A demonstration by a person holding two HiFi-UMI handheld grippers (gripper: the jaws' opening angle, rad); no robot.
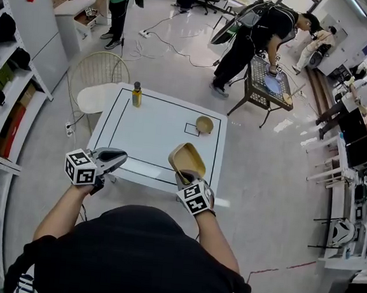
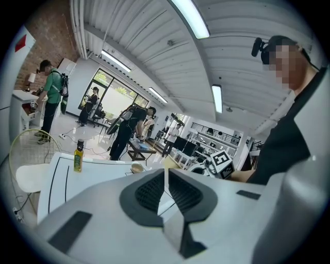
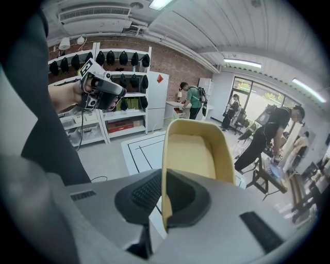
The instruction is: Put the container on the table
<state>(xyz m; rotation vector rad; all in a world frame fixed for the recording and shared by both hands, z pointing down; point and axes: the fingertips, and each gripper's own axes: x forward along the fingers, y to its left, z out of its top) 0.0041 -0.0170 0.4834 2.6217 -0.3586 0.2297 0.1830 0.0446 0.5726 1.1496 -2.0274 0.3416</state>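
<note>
Tan container rim vanishes inside right hand-held gripper.

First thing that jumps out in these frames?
The tan container, pinched by its rim in the right gripper, over the near side of the white table. Next, the left gripper, shut and empty, beside it. A yellow bottle and small bowl stand farther back on the table.
</note>
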